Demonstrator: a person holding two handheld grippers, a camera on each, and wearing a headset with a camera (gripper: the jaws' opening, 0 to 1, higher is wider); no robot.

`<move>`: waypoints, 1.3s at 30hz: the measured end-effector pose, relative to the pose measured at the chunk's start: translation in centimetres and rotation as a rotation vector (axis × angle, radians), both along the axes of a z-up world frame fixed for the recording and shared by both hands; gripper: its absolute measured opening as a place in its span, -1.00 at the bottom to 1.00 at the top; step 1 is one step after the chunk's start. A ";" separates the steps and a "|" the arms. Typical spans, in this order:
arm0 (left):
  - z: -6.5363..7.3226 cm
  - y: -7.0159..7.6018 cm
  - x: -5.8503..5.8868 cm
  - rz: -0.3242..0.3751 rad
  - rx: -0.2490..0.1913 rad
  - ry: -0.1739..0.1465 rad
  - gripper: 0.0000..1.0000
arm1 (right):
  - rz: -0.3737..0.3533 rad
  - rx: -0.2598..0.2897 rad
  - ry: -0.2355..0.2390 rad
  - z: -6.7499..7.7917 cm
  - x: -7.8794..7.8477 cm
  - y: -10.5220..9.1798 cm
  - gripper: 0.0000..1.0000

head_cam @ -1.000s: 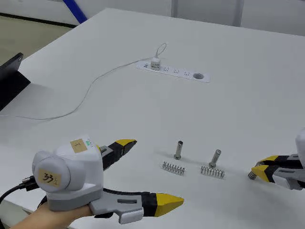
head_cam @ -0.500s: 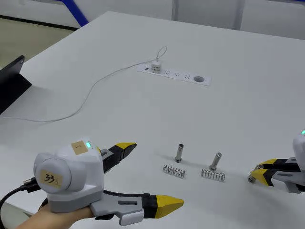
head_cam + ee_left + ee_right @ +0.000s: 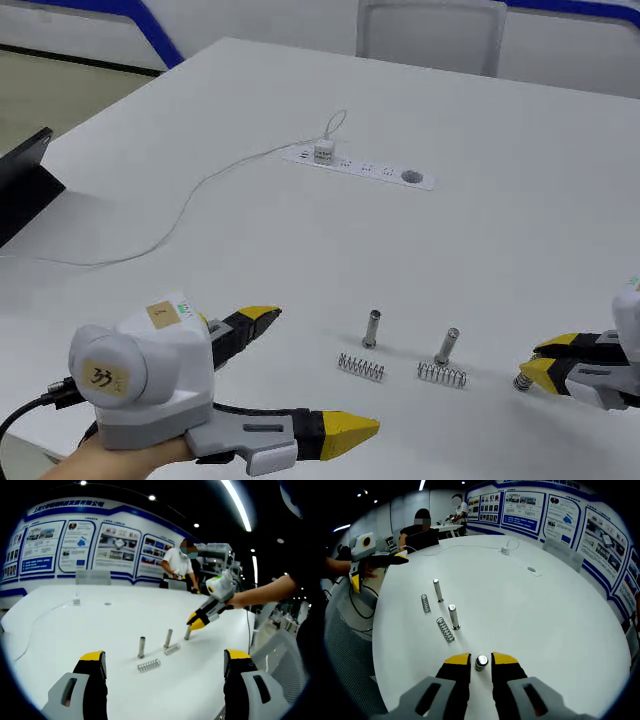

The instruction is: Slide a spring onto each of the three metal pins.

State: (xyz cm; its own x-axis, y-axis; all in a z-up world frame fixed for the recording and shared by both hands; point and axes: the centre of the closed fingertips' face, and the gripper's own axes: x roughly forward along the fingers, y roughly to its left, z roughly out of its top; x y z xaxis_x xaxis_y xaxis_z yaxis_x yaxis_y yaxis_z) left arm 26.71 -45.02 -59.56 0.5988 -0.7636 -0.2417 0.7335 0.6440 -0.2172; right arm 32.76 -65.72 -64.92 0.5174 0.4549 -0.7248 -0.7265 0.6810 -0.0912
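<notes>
The left gripper hangs released, jaws spread wide, above the counter's near edge. The first pin and second pin stand upright, the first spring and second spring lying just before them. The right gripper, cut off at the head view's edge, brackets the third pin. I cannot tell whether it pinches the pin, nor whether that pin wears a spring.

Right tongs clasping upright pin, spring beyond
</notes>
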 end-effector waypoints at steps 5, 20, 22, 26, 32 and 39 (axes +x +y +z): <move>0.2 0.2 0.2 0.011 -0.007 -0.004 0.99 | 0.005 0.018 -0.026 1.1 -0.3 0.1 -0.64; 0.4 0.0 0.0 0.004 -0.012 -0.002 0.98 | 0.066 0.035 -0.074 2.7 -1.7 2.1 -0.61; 0.4 0.0 0.0 0.004 -0.011 -0.002 0.98 | 0.077 0.044 -0.075 2.7 -1.8 2.5 -0.61; 1.0 0.2 0.1 0.016 -0.030 -0.020 0.95 | 0.111 0.071 -0.072 2.6 -2.4 3.9 -0.59; 0.5 0.0 0.0 0.005 -0.011 -0.008 0.94 | 0.148 0.063 -0.056 1.8 -2.7 5.3 -0.59; 0.5 -0.1 -0.2 -0.006 -0.003 -0.009 0.94 | 0.207 0.020 -0.034 0.3 -2.8 6.5 -0.57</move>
